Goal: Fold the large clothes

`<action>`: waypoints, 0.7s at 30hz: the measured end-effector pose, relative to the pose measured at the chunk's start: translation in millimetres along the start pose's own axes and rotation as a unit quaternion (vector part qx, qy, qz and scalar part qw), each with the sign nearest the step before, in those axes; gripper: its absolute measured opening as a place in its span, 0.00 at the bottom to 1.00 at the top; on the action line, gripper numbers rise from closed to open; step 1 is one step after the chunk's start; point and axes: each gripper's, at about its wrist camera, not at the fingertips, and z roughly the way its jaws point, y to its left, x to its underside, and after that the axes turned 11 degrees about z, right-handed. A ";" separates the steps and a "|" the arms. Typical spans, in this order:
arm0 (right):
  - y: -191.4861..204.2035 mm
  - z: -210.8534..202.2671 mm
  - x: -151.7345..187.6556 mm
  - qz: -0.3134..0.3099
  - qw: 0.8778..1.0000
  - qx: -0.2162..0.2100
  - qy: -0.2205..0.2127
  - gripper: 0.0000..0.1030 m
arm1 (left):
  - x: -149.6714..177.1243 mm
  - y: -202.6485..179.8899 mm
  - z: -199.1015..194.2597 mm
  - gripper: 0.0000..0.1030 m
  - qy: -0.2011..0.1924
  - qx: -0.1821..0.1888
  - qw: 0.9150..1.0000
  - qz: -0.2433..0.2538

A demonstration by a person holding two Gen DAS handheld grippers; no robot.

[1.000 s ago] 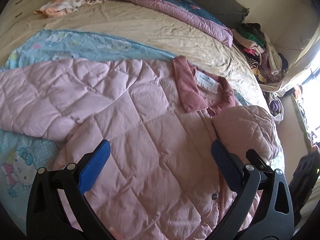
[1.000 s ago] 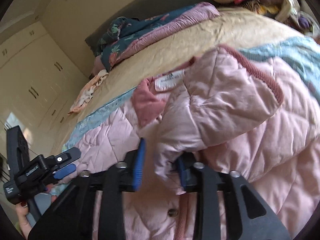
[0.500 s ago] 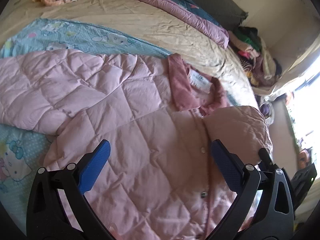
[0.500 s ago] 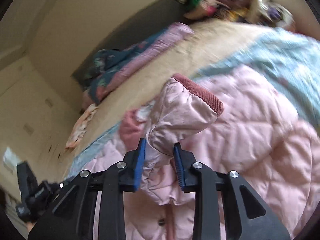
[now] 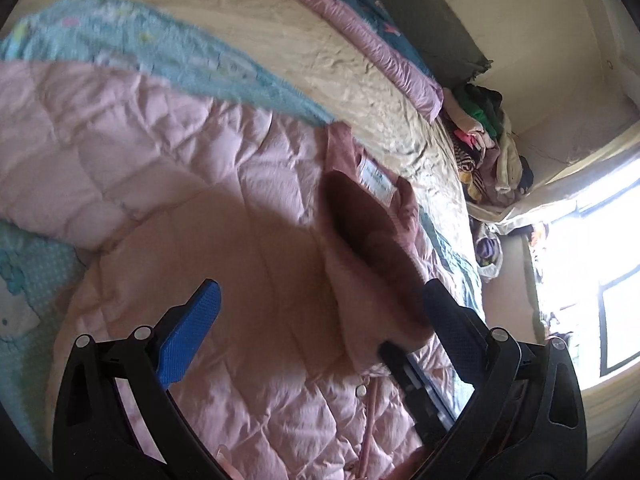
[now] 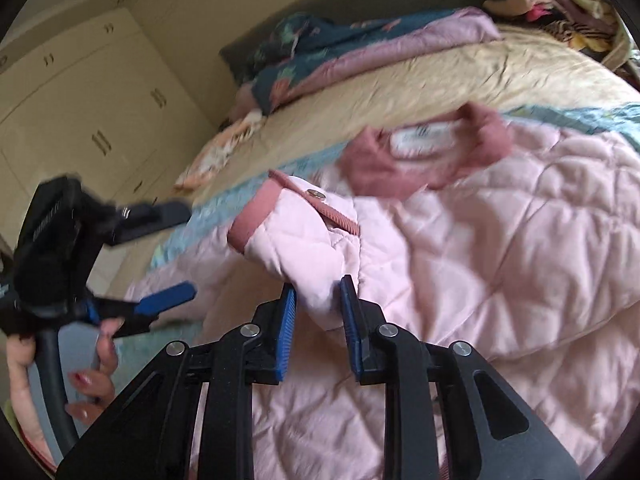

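Right gripper (image 6: 318, 312): narrow, blue pads clamped on the sleeve (image 6: 296, 248) of the pink quilted jacket (image 6: 500, 248), just below its cuff
Sleeve: lifted off the jacket body, doubled over, darker ribbed cuff (image 6: 256, 216) pointing up and to the left, one metal snap on the cuff tab
Left gripper (image 5: 320, 312): wide, blue pads far apart, nothing between them, hovering above the jacket front; in the right wrist view seen at far left (image 6: 160, 260), gripped by a hand (image 6: 60, 380) around its handle
Lifted sleeve from the left wrist view: dark cuff opening (image 5: 360, 224) facing the camera, close to the right pad, touching or not cannot be told; black fingers of the right gripper (image 5: 404, 368) pinching it from below
Jacket: spread flat across the near part of the bed, front up, other sleeve (image 5: 80, 144) stretched out to the left, darker pink collar (image 6: 420, 160) with a white label (image 5: 376, 178) at the far end, snaps along the front opening
Under the jacket: light blue cartoon-print blanket (image 5: 160, 52), showing at the left and far edges
Farther out: beige bedsheet (image 5: 320, 60), then a rumpled dark floral quilt with mauve lining (image 6: 360, 52) at the headboard
Far right: heap of mixed clothes (image 5: 488, 140) beside the bed, bright window (image 5: 592, 260) beyond
Far left: cream wardrobe doors (image 6: 80, 92), small peach cloth (image 6: 224, 148) on the sheet
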 end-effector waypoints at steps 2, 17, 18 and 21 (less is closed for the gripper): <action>-1.8 2.3 0.7 0.007 1.000 -0.011 0.022 0.28 | 4.0 6.7 7.8 0.92 0.014 0.006 1.000 -0.015; -73.2 -62.5 -17.6 0.066 0.997 0.031 -0.028 0.45 | 26.8 31.4 39.9 0.91 0.044 0.049 0.994 -0.085; -77.3 -65.9 -17.7 0.069 0.997 0.034 -0.031 0.45 | 27.2 31.7 35.8 0.91 0.038 0.050 0.995 -0.083; -88.2 -74.9 -18.4 0.079 0.995 0.045 -0.044 0.45 | 30.4 35.0 21.4 0.91 0.021 0.044 0.996 -0.078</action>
